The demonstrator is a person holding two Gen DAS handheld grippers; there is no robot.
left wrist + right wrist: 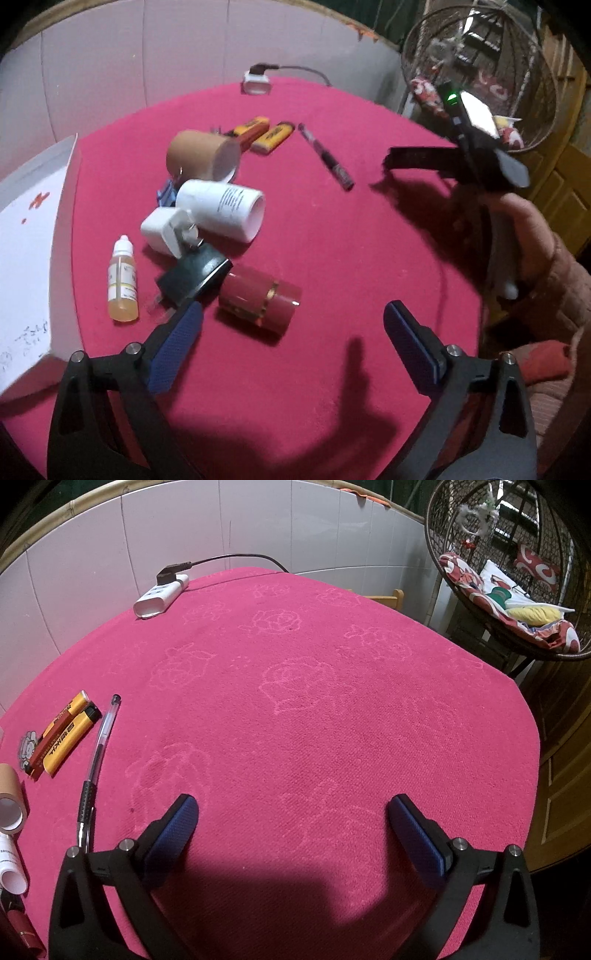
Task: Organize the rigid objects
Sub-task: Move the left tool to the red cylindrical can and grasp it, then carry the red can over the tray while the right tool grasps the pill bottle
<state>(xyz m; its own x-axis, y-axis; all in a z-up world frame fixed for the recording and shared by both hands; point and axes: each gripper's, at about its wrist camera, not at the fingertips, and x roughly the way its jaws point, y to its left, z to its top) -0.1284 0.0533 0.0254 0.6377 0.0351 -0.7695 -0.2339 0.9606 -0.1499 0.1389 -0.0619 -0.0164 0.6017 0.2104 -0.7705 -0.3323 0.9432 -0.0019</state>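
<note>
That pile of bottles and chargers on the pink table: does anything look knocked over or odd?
Yes. The white bottle, the brown tube and the pink cylinder all lie on their sides, jumbled against a white charger and a dark adapter. Only the small dropper bottle lies apart. Nothing looks spilled or broken.

A white power strip (159,596) lies at the pink-clothed bench's (332,720) far edge; a wicker hanging chair (509,572) stands beyond.
</note>
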